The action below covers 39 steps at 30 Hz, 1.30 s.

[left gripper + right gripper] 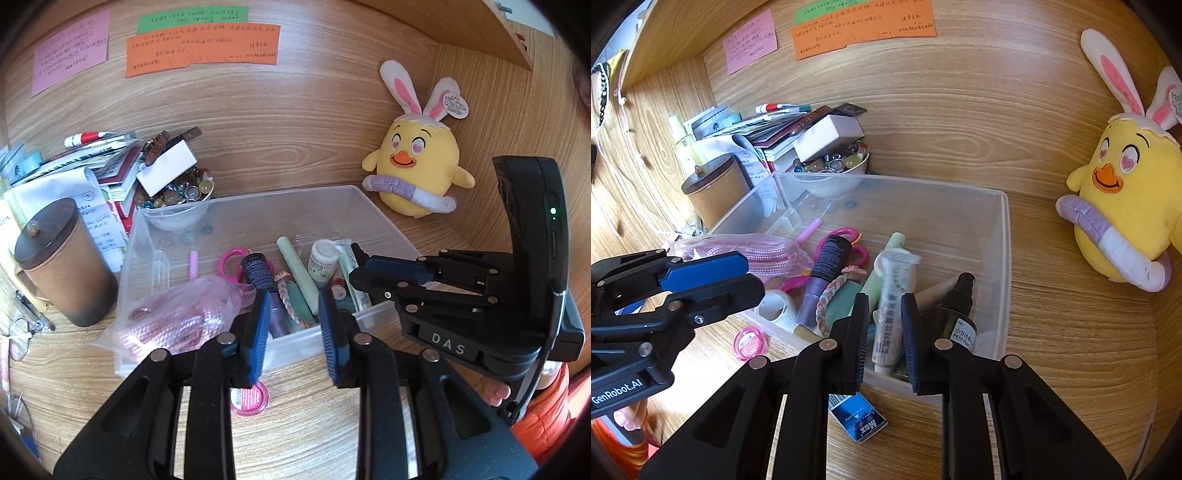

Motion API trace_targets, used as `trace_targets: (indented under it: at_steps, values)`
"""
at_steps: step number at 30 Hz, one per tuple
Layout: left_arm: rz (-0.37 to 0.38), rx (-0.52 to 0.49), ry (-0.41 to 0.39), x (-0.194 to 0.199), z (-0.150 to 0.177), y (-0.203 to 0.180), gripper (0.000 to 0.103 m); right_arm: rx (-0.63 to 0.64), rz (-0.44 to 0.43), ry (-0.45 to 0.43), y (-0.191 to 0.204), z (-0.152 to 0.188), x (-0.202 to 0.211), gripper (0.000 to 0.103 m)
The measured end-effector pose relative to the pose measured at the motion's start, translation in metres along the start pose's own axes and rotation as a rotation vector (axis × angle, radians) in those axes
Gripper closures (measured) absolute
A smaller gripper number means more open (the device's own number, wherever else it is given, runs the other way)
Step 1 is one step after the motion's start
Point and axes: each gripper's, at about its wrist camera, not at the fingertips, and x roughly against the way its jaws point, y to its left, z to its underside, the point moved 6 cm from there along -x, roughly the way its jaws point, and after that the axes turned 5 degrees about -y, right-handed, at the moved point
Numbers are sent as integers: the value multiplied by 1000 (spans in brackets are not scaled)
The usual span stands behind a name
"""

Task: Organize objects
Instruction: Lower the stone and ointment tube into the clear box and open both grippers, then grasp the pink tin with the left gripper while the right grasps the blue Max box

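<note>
- One clear bin stood on the desk, crowded at its near end with one tube, one dark spray bottle, one pair of pink scissors and one braid.
- Left gripper: jaws apart, nothing between them.
- Right gripper: jaws slightly apart over the tube; contact could not be told.
- One pink tin and one blue box lay outside the bin's near wall.
- The bin's far half stood largely bare.

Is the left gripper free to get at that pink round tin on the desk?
Probably yes. The pink tin lies on the bare desk outside the clear bin, just below the left gripper, whose jaws stand apart and empty. Nothing covers it.
</note>
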Motion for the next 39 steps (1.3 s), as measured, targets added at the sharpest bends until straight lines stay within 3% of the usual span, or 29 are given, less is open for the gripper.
trace_targets:
  at_steps: [5, 9, 17, 31, 39]
  values:
    - [-2, 13, -33, 22, 3, 5, 65, 19, 10, -31, 3, 1, 18, 74]
    - [-22, 19, -88, 42, 2, 9, 49, 25, 2, -57, 7, 3, 34, 69]
    - [-86, 46, -124, 66, 9, 27, 28, 52, -22, -61, 17, 18, 54, 54]
    - [-144, 65, 87, 29, 68, 52, 26, 68, -15, 73, 16, 68, 34, 49]
    - [-120, 33, 156, 2, 80, 41, 27, 73, -13, 137, 18, 79, 7, 49]
